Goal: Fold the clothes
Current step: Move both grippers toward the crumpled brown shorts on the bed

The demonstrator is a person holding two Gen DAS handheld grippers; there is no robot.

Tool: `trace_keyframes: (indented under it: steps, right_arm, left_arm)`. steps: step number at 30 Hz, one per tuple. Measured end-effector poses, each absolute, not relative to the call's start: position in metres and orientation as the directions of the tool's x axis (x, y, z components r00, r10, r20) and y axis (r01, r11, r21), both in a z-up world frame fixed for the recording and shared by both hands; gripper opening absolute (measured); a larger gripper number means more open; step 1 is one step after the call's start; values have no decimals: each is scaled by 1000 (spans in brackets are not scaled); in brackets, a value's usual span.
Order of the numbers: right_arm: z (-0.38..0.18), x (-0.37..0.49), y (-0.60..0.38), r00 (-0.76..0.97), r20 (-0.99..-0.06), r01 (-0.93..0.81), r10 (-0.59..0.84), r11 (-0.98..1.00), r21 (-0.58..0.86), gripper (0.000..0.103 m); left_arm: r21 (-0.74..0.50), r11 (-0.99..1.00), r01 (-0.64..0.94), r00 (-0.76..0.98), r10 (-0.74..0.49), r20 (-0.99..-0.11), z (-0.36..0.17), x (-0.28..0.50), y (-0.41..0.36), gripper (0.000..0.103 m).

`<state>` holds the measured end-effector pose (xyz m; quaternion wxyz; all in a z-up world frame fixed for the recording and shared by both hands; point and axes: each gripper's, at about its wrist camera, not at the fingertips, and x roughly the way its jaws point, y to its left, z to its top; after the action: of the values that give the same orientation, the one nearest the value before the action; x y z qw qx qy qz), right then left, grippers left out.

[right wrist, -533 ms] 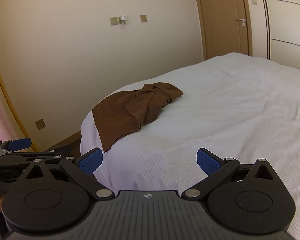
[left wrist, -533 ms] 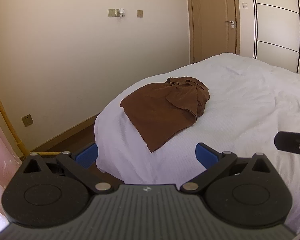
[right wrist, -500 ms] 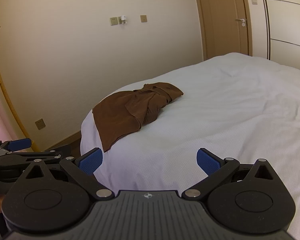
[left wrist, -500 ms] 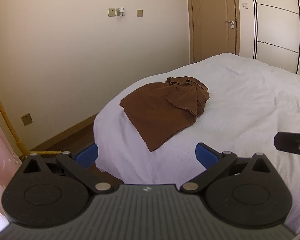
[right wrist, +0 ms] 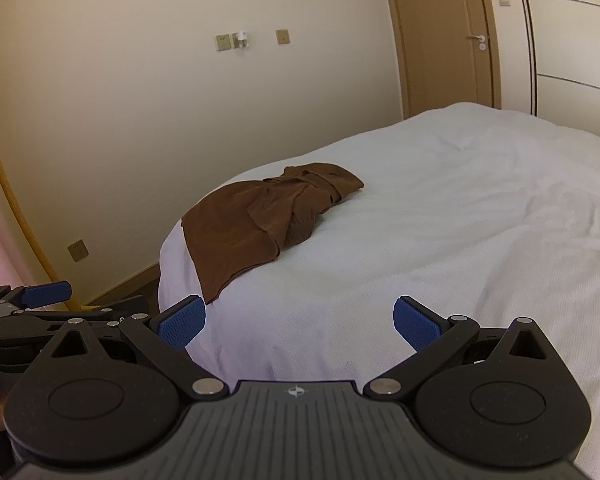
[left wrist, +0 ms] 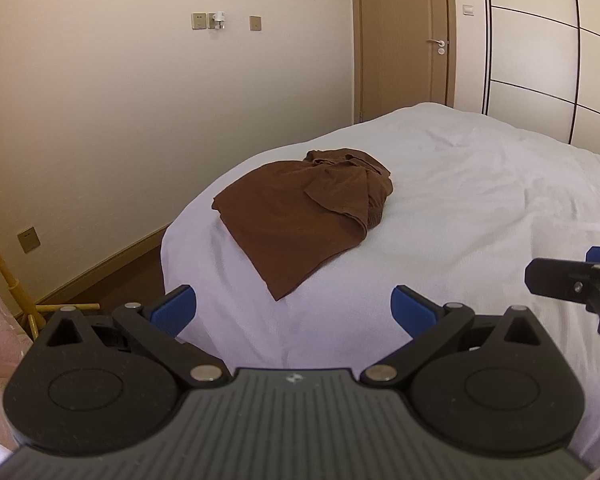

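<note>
Brown garment [left wrist: 300, 216] lies in a loose heap on the bed [left wrist: 480, 208], near the bed's left corner, with one pointed flap hanging toward the bed's near edge. It is bunched and creased at the end farther along the bed, flatter at the near end, so it does not lie folded.

Left of the bed stand a yellow rack [right wrist: 4, 168] and the wall [left wrist: 140, 100] with its sockets. The left gripper [left wrist: 294, 308] hovers short of the bed's near edge, its blue pads spread wide with nothing between them. Beyond the bed, a door [left wrist: 404, 40] stands shut. The right gripper [right wrist: 300, 320] hangs over the bed's near edge, to the right of the garment and well apart from it, its pads likewise spread and holding nothing.

By its soft drape and fine wrinkles, the cloth is judged light, limp and thin: it should sag from any single hold and slide easily on the sheet, with little risk of damage. Good holds would be two separate spots on an outer hem, one being the pointed flap nearest the bed's edge, so that the cloth spreads between them. The crumpled far end hides its edges; which part is collar or sleeve cannot be told.
</note>
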<state>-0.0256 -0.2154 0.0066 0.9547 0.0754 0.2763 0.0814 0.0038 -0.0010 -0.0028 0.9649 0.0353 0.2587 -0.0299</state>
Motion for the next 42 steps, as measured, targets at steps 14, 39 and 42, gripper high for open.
trace_keyframes:
  steps: [14,39,42]
  right_arm:
    - [0,-29,-238,836,-512,-81,198,967,242,103]
    - [-4,-20,-237,843,-490,-123,223,966,227,103]
    - [-2,-11,-235,869,-438,-176,232,970,165,103]
  left_arm:
    - [69,993,93,857,-44,-513,-7,10,-10,102]
    - [37,991,125,851,-88,-518,-17,32,-4,102]
    - [39,992,123,855,-86,-511,-20,49,2,102]
